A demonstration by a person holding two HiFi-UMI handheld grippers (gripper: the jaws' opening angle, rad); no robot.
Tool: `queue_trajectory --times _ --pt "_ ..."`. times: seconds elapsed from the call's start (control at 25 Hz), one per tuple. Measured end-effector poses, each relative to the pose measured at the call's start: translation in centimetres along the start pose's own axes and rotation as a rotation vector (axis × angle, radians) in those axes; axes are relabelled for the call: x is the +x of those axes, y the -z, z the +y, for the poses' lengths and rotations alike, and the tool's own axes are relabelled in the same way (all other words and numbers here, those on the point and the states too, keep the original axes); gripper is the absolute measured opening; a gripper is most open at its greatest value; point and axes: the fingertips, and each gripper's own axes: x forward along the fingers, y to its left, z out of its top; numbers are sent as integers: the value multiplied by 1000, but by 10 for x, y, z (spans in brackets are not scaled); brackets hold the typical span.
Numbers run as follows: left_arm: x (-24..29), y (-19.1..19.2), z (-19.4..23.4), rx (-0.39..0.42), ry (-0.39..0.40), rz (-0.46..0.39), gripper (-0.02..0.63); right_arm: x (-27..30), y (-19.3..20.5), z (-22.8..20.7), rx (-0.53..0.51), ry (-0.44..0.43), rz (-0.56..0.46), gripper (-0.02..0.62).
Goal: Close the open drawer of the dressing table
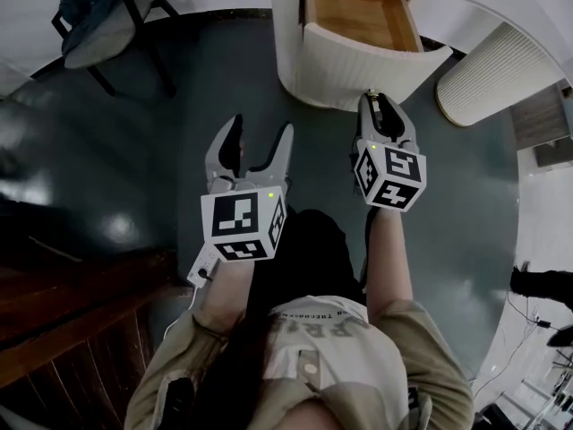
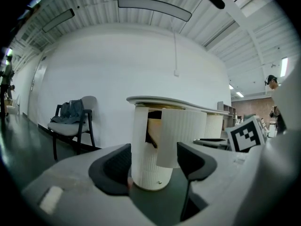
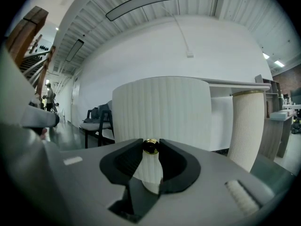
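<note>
Drawer (image 1: 363, 12) of the dressing table (image 1: 286, 34) stands pulled out at the head view's top centre, so nothing is closed yet. Right tongs (image 1: 372, 101) seem pinched narrow on its gold knob (image 3: 151, 146). Left tongs (image 1: 260, 137), lower left, gape wide and empty. The whole push remains.

Upside-down lettering on the person's shirt (image 1: 327, 322) is too blurred to read, and the marker cubes (image 1: 242, 225) on the left gripper (image 1: 261, 128) and right gripper (image 1: 372, 98) carry only black-and-white square codes.
</note>
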Motion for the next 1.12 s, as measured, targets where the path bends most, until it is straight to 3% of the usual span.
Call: queue_trajectory --times 1.12 --pt "25 24 -4 20 9 50 321 58 -14 -12 11 -9 50 110"
